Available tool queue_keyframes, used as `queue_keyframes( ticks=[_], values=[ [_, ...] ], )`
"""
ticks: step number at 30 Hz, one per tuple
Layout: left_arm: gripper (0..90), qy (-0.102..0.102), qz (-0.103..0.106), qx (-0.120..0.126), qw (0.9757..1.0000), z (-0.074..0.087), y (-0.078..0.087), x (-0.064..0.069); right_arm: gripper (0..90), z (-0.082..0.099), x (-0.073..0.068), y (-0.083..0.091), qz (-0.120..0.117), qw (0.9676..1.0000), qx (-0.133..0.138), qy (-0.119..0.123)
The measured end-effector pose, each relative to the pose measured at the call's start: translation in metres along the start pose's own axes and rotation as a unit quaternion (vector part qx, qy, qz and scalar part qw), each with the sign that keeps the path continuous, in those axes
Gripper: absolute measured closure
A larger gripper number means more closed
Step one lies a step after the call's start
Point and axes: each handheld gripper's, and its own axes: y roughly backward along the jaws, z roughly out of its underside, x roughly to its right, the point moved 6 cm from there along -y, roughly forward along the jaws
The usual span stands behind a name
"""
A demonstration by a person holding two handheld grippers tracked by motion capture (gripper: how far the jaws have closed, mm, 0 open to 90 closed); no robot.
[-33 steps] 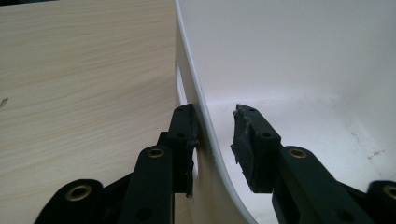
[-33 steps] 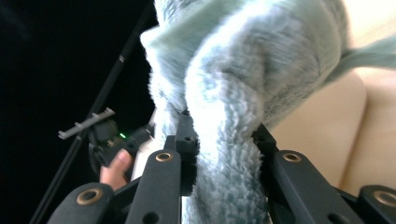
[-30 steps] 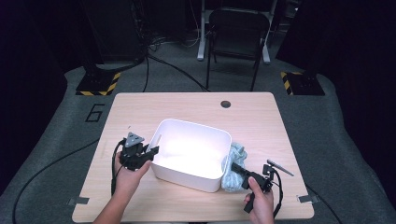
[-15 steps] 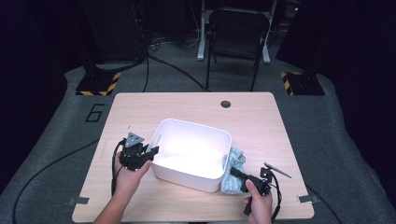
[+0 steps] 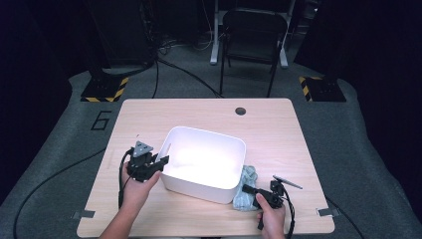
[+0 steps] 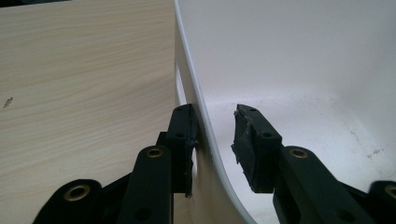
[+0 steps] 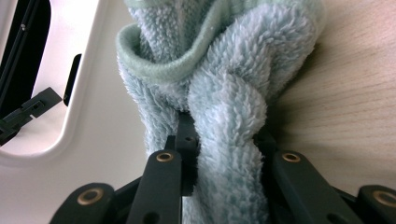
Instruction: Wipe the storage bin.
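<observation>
Right gripper (image 7: 224, 135): clamped on fluffy pale-blue terry towel (image 7: 219, 88). Left gripper (image 6: 215, 140): jaws apart, astride white plastic tub (image 5: 171, 144) wall, one pad touching. Risk: tub sliding untrapped, towel snagging on rim.

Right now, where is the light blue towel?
In the high view, the towel lies on the table's near right part, against the white tub, pinched in the right gripper.

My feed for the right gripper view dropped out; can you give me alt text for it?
The right gripper is shut on a bunched light blue towel, which fills the gap between its black jaws. The white bin stands to the left and the wooden table lies to the right.
</observation>
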Motion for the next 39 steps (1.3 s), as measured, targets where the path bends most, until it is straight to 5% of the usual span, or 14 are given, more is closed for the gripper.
queue_keyframes(
  ticks=[8, 14, 20, 22, 25, 34, 39],
  values=[
    [67.3, 0.000, -0.001, 0.000, 1.0000, 0.000, 0.000, 0.000, 72.6, 0.000, -0.001, 0.003, -0.013, 0.9998, 0.010, 0.011],
    [67.4, 0.001, -0.001, 0.001, 1.0000, 0.000, 0.000, 0.000, 72.6, 0.000, -0.020, 0.015, -0.059, 0.9978, 0.030, -0.001],
    [67.4, 0.000, -0.003, 0.001, 1.0000, 0.000, 0.000, 0.000, 72.5, -0.007, -0.048, 0.033, -0.111, 0.9930, 0.037, 0.010],
    [67.3, -0.004, -0.003, 0.000, 1.0000, 0.000, 0.000, 0.000, 72.5, -0.013, -0.057, 0.041, -0.120, 0.9902, 0.055, 0.045],
    [67.3, -0.004, -0.003, 0.000, 1.0000, 0.000, 0.000, 0.000, 72.4, -0.016, -0.070, 0.050, -0.144, 0.9864, 0.066, 0.046],
    [67.6, -0.003, -0.004, 0.001, 1.0000, 0.000, 0.000, 0.001, 72.3, -0.016, -0.077, 0.055, -0.159, 0.9837, 0.070, 0.047],
    [68.2, -0.004, -0.009, 0.004, 0.9999, 0.000, 0.000, 0.001, 72.5, -0.005, -0.064, 0.039, -0.140, 0.9884, 0.049, 0.034]
  ],
)
